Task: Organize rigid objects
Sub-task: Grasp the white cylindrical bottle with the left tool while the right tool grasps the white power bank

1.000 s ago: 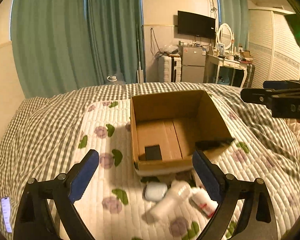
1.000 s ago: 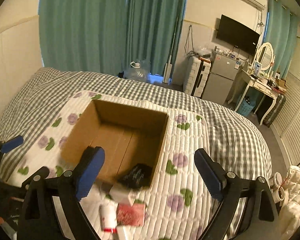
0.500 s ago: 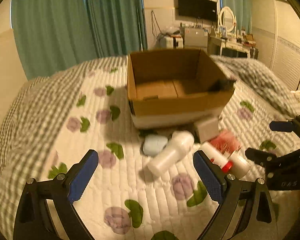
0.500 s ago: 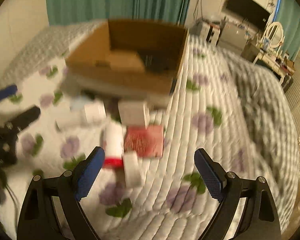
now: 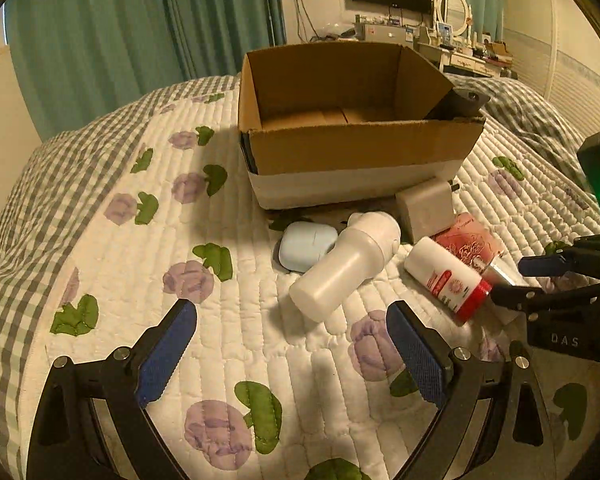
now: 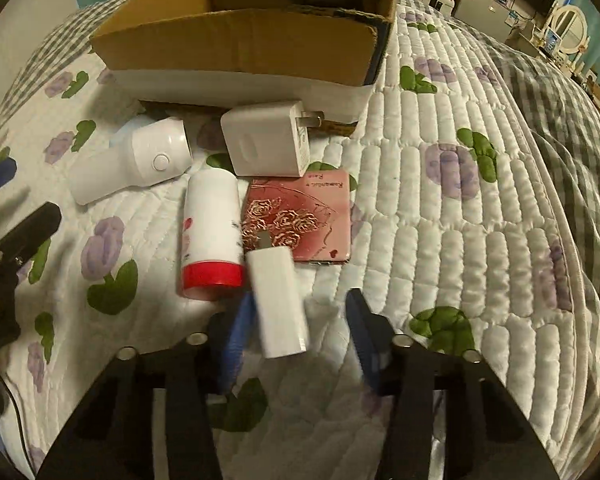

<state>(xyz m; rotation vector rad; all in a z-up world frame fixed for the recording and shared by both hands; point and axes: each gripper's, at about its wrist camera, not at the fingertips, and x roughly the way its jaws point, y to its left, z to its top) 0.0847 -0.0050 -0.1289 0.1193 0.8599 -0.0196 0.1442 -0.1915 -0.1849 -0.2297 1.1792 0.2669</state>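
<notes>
While the right gripper (image 6: 296,320) hangs low over the quilted bed cover (image 6: 440,208), its blue pads stand apart and a small white block (image 6: 278,300) lies between them, close against the left pad, well clear of the right one; nothing is clenched yet. Just beyond that block sit the red-capped white bottle (image 6: 212,232) on its side and the pink rose-patterned card (image 6: 300,220), the block's far end overlapping the card. Further on, the white charger plug (image 6: 266,144) rests just in front of the cardboard box (image 6: 240,44). Over on the other side, the left gripper (image 5: 292,354) is spread wide and holds nothing, with the white handheld device (image 5: 344,264) lying ahead between its fingers' line, touching the pale blue earbud case (image 5: 306,246).
</notes>
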